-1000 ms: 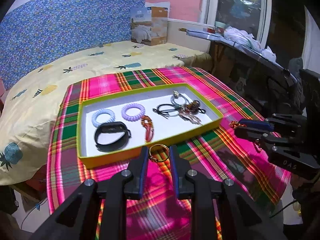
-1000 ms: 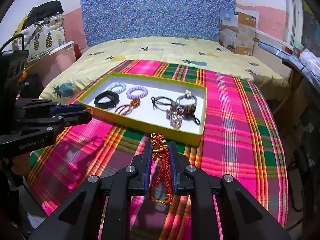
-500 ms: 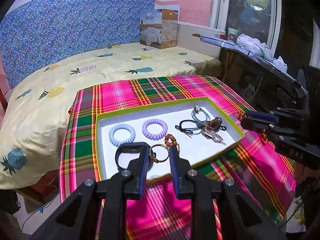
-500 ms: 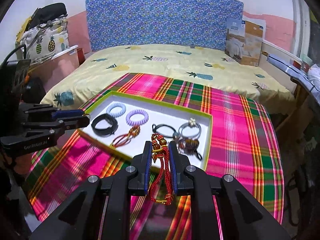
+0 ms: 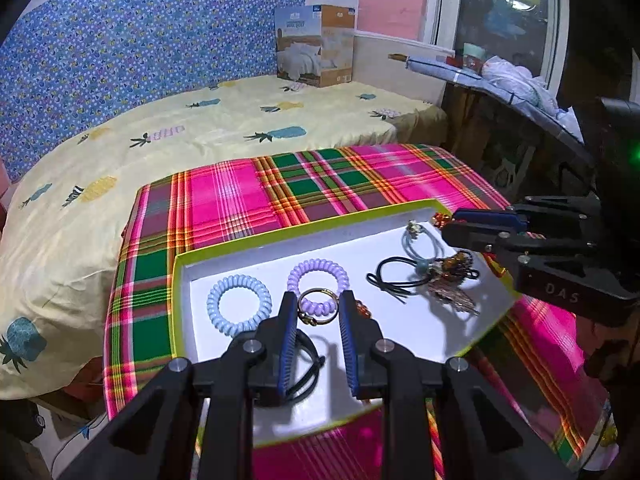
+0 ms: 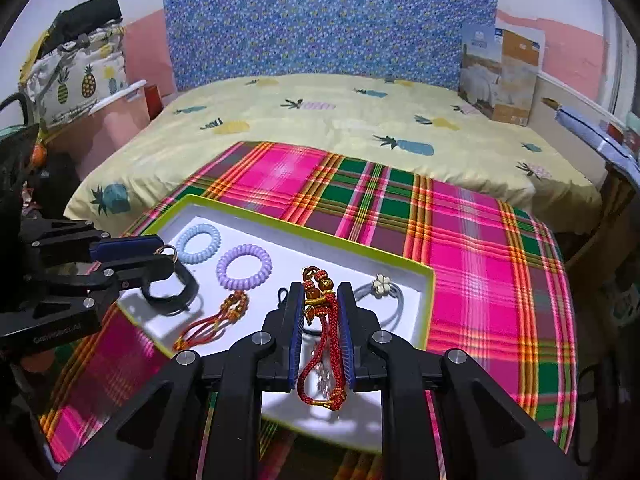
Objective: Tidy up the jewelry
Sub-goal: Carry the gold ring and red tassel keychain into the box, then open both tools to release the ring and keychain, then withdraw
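Observation:
A white tray with a lime rim [image 5: 304,229] [image 6: 428,308] lies on the plaid cloth. My left gripper [image 5: 318,309] is shut on a gold ring bracelet [image 5: 317,306] and holds it over the tray's near left part; it also shows in the right wrist view [image 6: 160,251]. My right gripper [image 6: 319,305] is shut on a red cord bracelet with beads [image 6: 320,320] over the tray's right part; it also shows in the left wrist view [image 5: 452,226]. In the tray lie a blue coil tie [image 5: 239,305], a purple coil tie [image 6: 244,267], a black band [image 6: 176,292], a red cord bracelet [image 6: 212,320] and hair ties [image 5: 424,264].
The plaid cloth [image 6: 472,248] covers a small table in front of a bed with a pineapple sheet [image 6: 320,112]. A cardboard box [image 5: 316,52] stands at the bed's far end. A cluttered desk [image 5: 500,80] runs along the right.
Both grippers have moved forward from the tray's near edge to above the tray, each still holding its bracelet.

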Tool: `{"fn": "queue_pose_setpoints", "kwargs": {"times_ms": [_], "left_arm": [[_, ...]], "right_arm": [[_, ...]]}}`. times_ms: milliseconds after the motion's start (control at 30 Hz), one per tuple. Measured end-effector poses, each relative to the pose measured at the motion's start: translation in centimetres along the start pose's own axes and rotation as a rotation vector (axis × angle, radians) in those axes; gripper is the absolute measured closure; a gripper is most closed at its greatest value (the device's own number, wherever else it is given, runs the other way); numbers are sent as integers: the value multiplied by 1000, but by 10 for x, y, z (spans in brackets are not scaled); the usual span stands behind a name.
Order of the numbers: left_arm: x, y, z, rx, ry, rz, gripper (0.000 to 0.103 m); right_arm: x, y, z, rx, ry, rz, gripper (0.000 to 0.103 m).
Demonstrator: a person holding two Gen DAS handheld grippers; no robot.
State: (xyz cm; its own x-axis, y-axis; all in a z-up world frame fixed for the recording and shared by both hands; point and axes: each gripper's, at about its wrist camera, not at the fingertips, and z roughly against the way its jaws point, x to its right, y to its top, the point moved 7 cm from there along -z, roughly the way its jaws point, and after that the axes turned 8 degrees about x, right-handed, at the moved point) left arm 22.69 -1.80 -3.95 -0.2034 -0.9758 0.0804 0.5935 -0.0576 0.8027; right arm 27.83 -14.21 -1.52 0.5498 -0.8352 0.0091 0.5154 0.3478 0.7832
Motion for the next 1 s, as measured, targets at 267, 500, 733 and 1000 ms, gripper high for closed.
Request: {"fn": "queue_pose_setpoints", "kwargs": {"times_ms": [267, 500, 733, 1000], "left_arm": [[-5, -8, -26, -52, -7, 20, 81], [2, -15, -35, -79, -40, 5, 81], [6, -18, -38, -86, -49, -3, 80], [8, -17, -40, -93, -51, -7, 80]], "right_arm": [[4, -2, -47, -84, 6, -1, 86], [12, -12, -68, -142, 0, -28, 86], [13, -16, -72, -160, 2, -39, 85], [13, -12, -63, -140, -2, -43, 71]]}}
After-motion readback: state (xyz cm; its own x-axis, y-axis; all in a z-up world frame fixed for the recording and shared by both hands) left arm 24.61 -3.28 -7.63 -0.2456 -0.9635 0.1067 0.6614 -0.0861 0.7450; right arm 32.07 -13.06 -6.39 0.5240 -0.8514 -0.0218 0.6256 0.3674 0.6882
